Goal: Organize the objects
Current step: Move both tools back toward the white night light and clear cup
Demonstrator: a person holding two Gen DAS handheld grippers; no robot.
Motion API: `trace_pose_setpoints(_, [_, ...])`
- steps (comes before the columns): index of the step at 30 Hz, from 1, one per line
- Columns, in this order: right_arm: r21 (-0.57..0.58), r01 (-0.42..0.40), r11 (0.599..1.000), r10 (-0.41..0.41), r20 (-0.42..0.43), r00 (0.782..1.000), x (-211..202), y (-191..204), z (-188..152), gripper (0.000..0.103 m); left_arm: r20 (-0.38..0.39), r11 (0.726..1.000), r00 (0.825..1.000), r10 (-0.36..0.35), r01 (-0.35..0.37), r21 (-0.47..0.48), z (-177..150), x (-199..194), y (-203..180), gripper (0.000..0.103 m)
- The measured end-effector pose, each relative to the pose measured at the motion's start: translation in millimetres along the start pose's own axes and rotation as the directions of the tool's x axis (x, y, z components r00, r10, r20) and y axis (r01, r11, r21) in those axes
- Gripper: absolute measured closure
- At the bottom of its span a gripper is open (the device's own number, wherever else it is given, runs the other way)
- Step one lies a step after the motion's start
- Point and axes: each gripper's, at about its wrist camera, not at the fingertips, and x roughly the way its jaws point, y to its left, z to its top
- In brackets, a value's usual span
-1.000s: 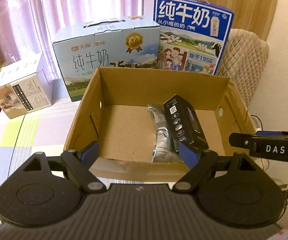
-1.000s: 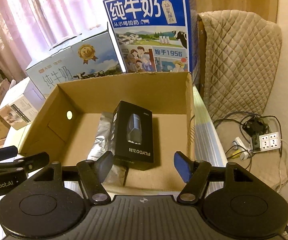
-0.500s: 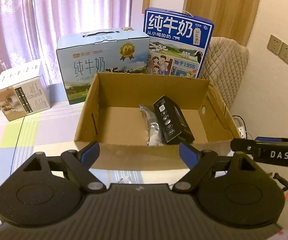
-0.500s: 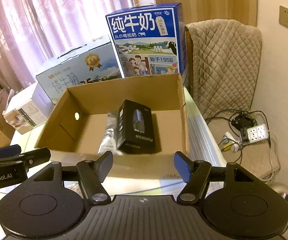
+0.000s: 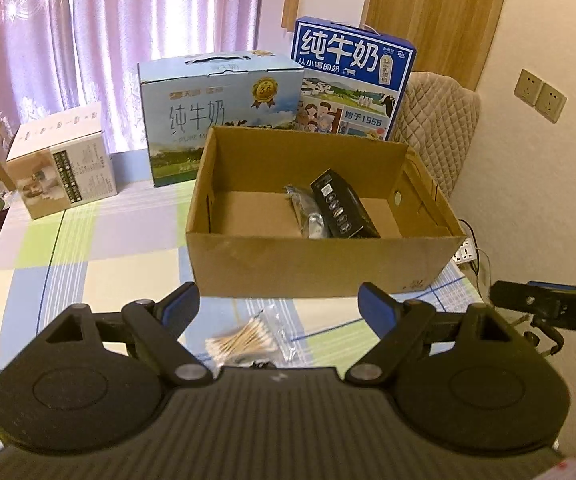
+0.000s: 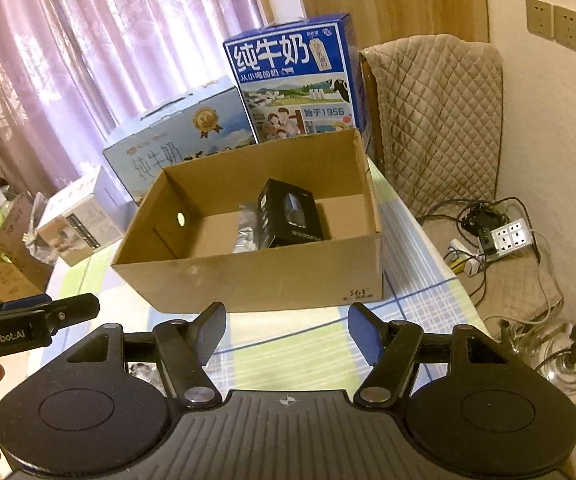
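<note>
On the checkered tablecloth (image 5: 87, 248) we hold the left gripper (image 5: 277, 306) spread wide and empty above the bagged cotton swabs (image 5: 243, 342), positioned for pickup. Right of it, the cardboard box (image 5: 320, 264) already contains the black carton (image 5: 344, 210); our right gripper (image 6: 285, 332) likewise gapes empty.

We see a surface (image 5: 87, 248) covered by a checked cloth in pale green, blue and white. An open cardboard box (image 5: 320, 264) sits on it at 12 o'clock from the left wrist camera. A clear packet of cotton swabs (image 5: 243, 342) lies on the cloth just at 6 o'clock of that box. At 11 o'clock stands a light-blue milk carton (image 5: 219, 116), with a dark-blue milk carton (image 5: 352, 80) at 1 o'clock behind the cardboard box. A white appliance box (image 5: 61, 168) rests at 10 o'clock.
</note>
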Motion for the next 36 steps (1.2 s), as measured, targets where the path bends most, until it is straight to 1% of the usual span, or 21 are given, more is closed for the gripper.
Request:
trace_pose_setpoints(5, [-0.029, 0.006, 1.0, -0.006, 0.015, 1.0, -17.2, -0.9, -18.8, 0.038, -0.013, 1.0, 1.0, 0.015, -0.015, 0.0, -16.8, -12.7, 8.9, 0.019])
trace_pose_setpoints(12, [-0.034, -0.017, 0.999, 0.016, -0.032, 0.999, -19.5, -5.4, -49.5, 0.038, -0.042, 0.999, 0.998, 0.054, -0.054, -0.005, -47.1, -22.2, 27.7, 0.019])
trace_pose_setpoints(16, [-0.038, -0.027, 0.999, 0.025, -0.071, 0.997, -14.8, -6.8, -64.3, 0.038, -0.07, 0.998, 0.996, 0.064, -0.065, -0.017, -67.1, -21.0, 39.1, 0.019])
trace_pose_setpoints(20, [-0.044, -0.039, 0.998, 0.034, -0.111, 0.993, -5.8, -7.8, -75.9, 0.038, -0.108, 0.996, 0.99, 0.087, -0.091, -0.025, -85.7, -15.8, 46.9, 0.019])
trace_pose_setpoints(26, [-0.063, -0.056, 0.996, 0.045, -0.171, 0.984, 8.1, -5.1, -93.3, 0.038, -0.16, 0.993, 0.984, 0.084, -0.096, -0.066, -107.5, -10.0, 54.4, 0.019])
trace_pose_setpoints(32, [-0.095, -0.082, 0.992, 0.062, -0.2, 0.978, 19.4, 3.1, -103.6, 0.038, -0.211, 0.991, 0.974, 0.084, -0.105, -0.088, -125.6, -5.1, 54.4, 0.019])
trace_pose_setpoints(36, [-0.136, -0.103, 0.985, 0.073, -0.204, 0.976, 26.3, 9.5, -107.9, 0.038, -0.228, 0.989, 0.971, 0.079, -0.104, -0.102, -132.6, -2.3, 51.7, 0.019])
